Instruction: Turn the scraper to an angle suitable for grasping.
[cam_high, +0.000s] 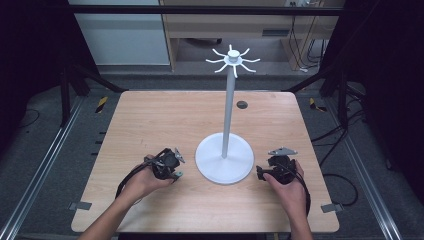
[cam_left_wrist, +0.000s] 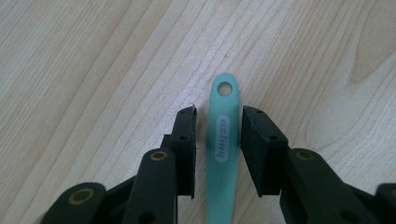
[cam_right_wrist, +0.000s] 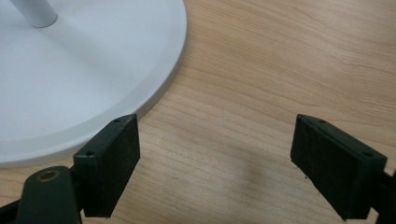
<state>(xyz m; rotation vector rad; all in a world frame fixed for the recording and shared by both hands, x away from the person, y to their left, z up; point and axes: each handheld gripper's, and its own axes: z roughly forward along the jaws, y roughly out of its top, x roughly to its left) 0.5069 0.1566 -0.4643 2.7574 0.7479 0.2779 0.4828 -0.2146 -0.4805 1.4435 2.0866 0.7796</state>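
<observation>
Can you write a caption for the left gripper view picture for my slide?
Black tongs straddle a mint-green handle with a hanging hole, lying on the wooden table.

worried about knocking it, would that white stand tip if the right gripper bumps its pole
Probably hard to tip: the white stand has a wide round base flat on the table. Its tall thin pole gives leverage, though, so a high bump by the right gripper might rock it.

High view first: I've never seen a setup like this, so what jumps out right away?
A tall white stand rises from a round base near the middle of the wooden table, crowned with a ring of curved hooks. A person's hands hold a black gripper on each side of it. The left gripper straddles a mint-green handle with a hanging hole, lying on the wood, while the right gripper is spread wide over bare table beside the base.
</observation>
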